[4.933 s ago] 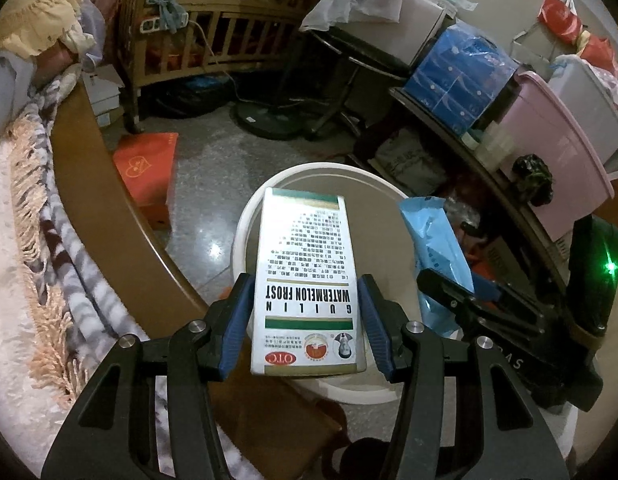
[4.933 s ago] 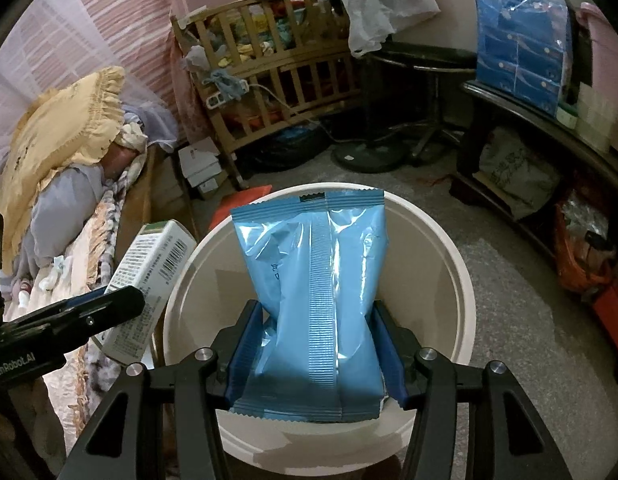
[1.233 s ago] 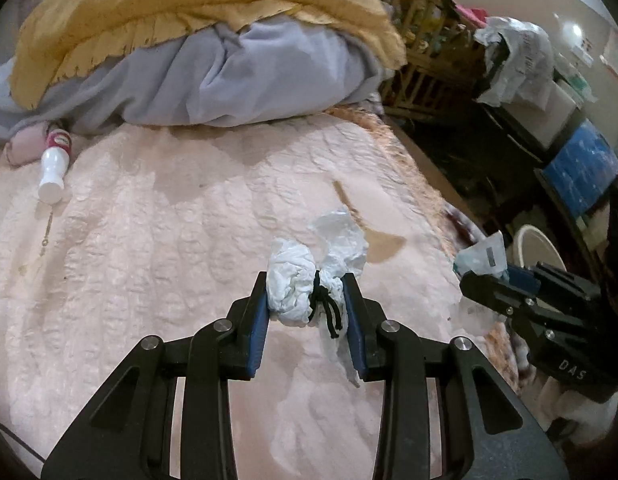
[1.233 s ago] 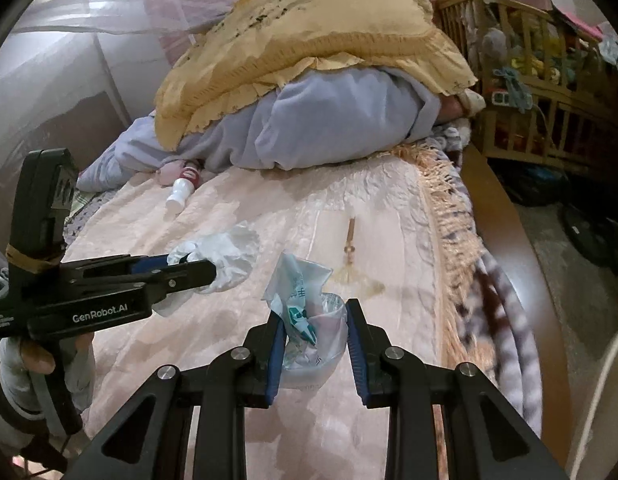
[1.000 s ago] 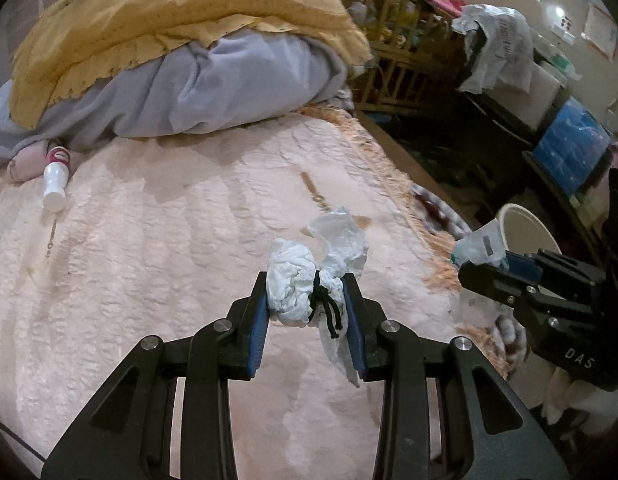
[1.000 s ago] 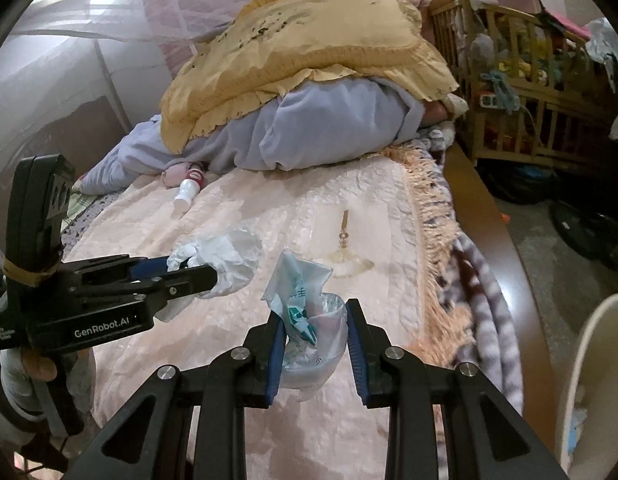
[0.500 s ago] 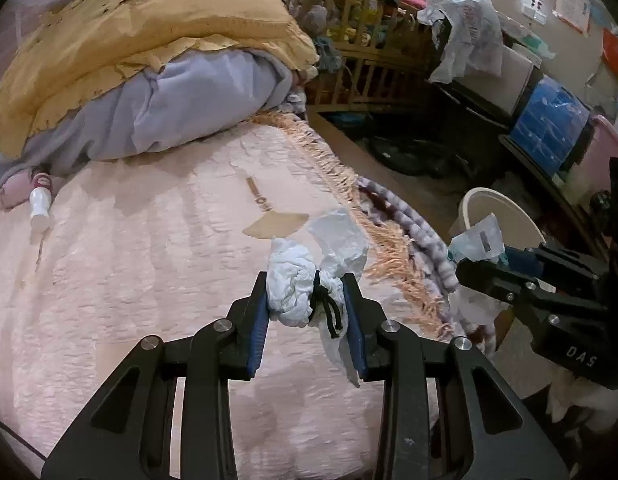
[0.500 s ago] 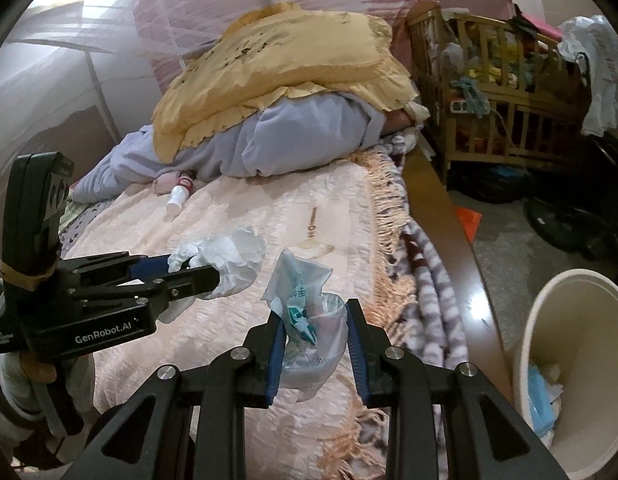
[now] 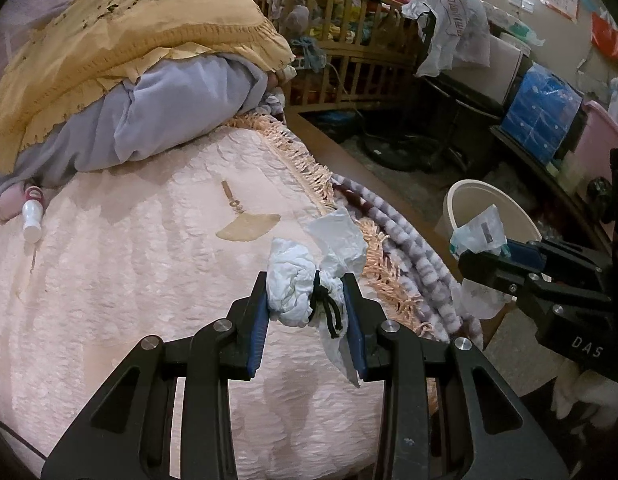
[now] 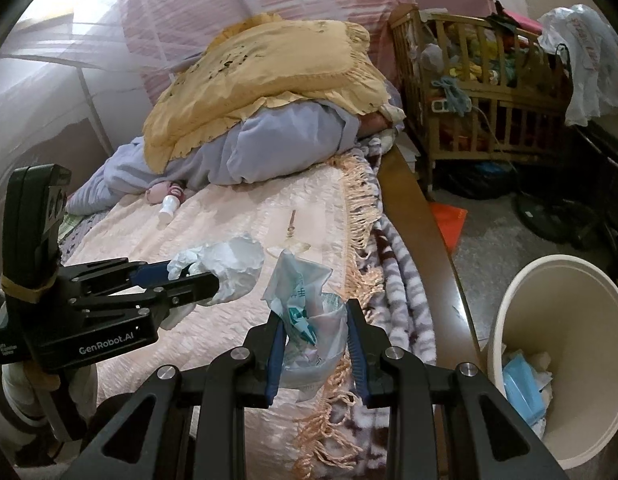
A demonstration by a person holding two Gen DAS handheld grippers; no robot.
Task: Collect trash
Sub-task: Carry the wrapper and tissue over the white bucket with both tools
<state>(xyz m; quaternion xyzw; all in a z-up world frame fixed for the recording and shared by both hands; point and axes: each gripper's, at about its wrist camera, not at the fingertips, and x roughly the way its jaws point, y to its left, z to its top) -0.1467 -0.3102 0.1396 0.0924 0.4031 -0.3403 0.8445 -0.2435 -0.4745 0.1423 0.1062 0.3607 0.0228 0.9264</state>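
The big bed with the bumpy pink cover (image 9: 129,280) has a fringed edge, and the round cream bin (image 10: 581,344) waits on the floor just past it. The left tongs (image 9: 305,304) squeeze a scrunched white tissue wad (image 9: 293,292). The right tongs (image 10: 315,344) pinch a crinkly clear plastic wrapper (image 10: 305,304). Both hang over that bed edge, I think ready for the bin.

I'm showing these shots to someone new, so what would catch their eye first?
Probably the two tools in the foreground over the pink bedspread: the left tool clamps a crumpled white tissue wad, the right tool a clear plastic wrapper. Next, the big yellow pillow piled at the head of the bed, and the cream trash bin on the floor to the right, already holding trash.
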